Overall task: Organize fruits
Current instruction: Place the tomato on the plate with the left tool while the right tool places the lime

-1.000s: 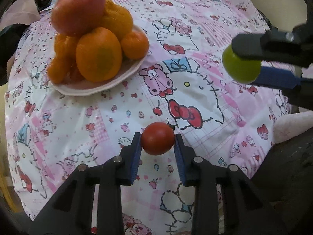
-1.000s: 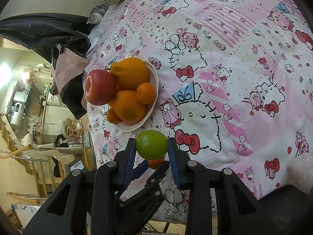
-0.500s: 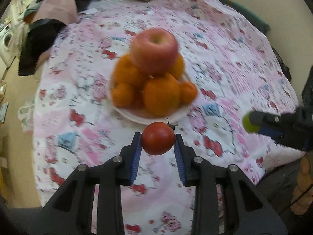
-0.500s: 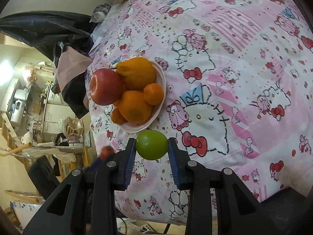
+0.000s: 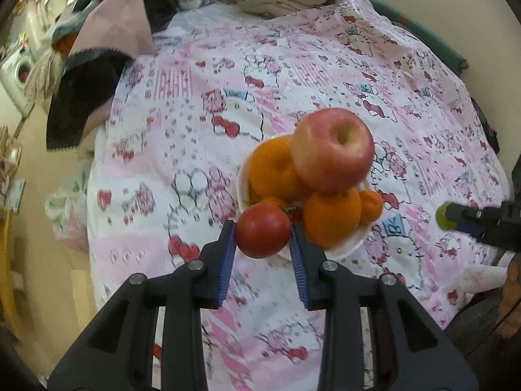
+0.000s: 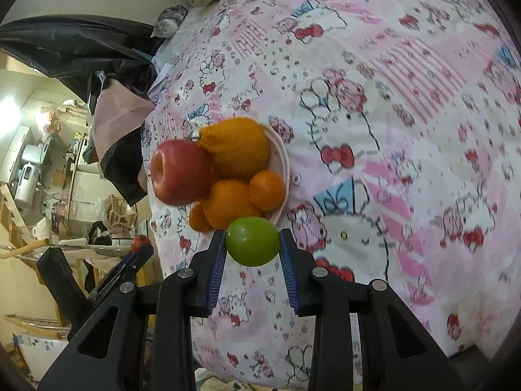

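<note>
Since a second ago the left gripper [image 5: 263, 238] has swung round with its round red tomato [image 5: 262, 230], which now hangs at the near rim of the shallow pale pink plate [image 5: 345, 247] instead of well short of it.

Beneath everything lies the pink cartoon-print bedspread [image 5: 182, 137], and the plate sits on it, heaped. On the plate a large red apple [image 5: 332, 150] tops the pile, with big orange citrus fruits [image 5: 273, 169] under it and smaller mandarins [image 6: 267, 190] at the edge.

Most fruit looks gathered already; two pieces appear left to add. The left gripper is clamped on the tomato. The right gripper [image 6: 252, 244] is clamped on a smooth green round fruit [image 6: 252, 240], held just off the plate's near edge. With the pile this tall, room for both seems scarce, and a nudge could roll the apple off.
</note>
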